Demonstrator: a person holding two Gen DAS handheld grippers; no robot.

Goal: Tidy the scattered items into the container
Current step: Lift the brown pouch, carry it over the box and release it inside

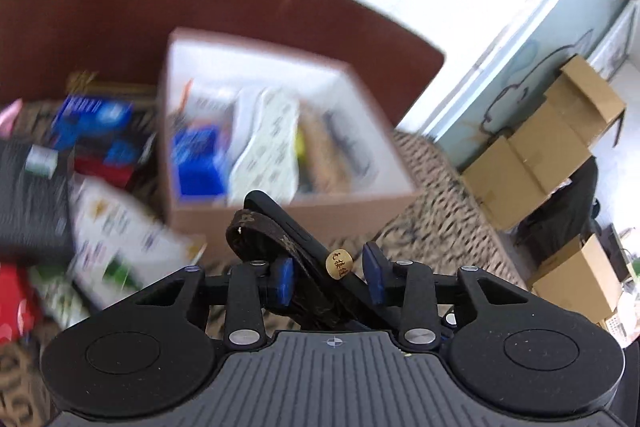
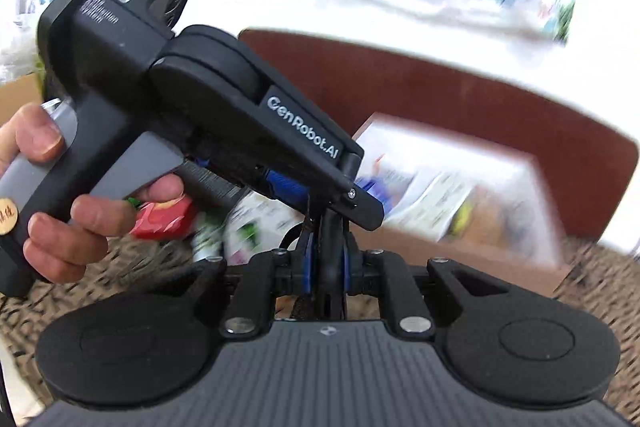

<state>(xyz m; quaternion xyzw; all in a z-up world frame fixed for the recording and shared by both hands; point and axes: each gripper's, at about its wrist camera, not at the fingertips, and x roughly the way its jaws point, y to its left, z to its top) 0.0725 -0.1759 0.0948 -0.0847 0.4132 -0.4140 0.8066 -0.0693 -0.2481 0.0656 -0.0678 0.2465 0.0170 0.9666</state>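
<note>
While both views blur, the left gripper (image 1: 330, 281) has its blue pads spread, a black flat item with brown strap (image 1: 280, 227) lying loose between them. The right gripper (image 2: 328, 263) is pressed together, pinching that same black item. The cardboard box (image 1: 288, 215) sits just ahead, partly filled.

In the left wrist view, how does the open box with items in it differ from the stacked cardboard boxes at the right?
The open box has a white inside and holds several items; the stacked cardboard boxes are plain tan and show no contents. The open box stands on the patterned cover; the stacked cardboard boxes are piled beside the pale wall. Both are rectangular and brownish.
</note>
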